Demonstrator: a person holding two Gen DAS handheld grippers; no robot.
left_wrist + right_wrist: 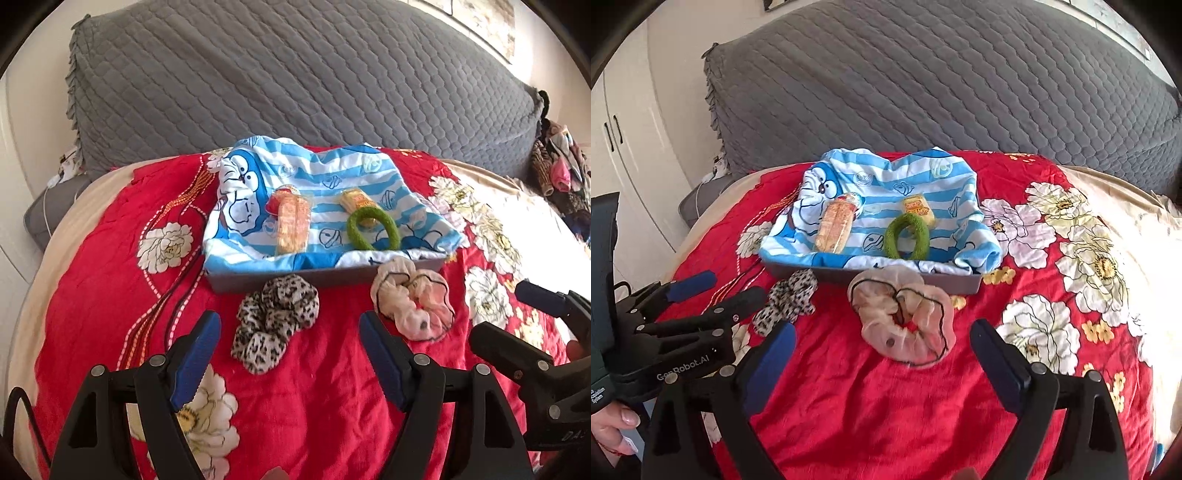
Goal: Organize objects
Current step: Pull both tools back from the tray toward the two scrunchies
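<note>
Above the red bedspread (314,387), two spread, down-tilted claws

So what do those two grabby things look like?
Each tool is black plastic with two long fingers, blue ribbed pads inside, and round silver screws. The left tool has white "GenRobot.AI" lettering on its side. The right tool looks the same.
</note>
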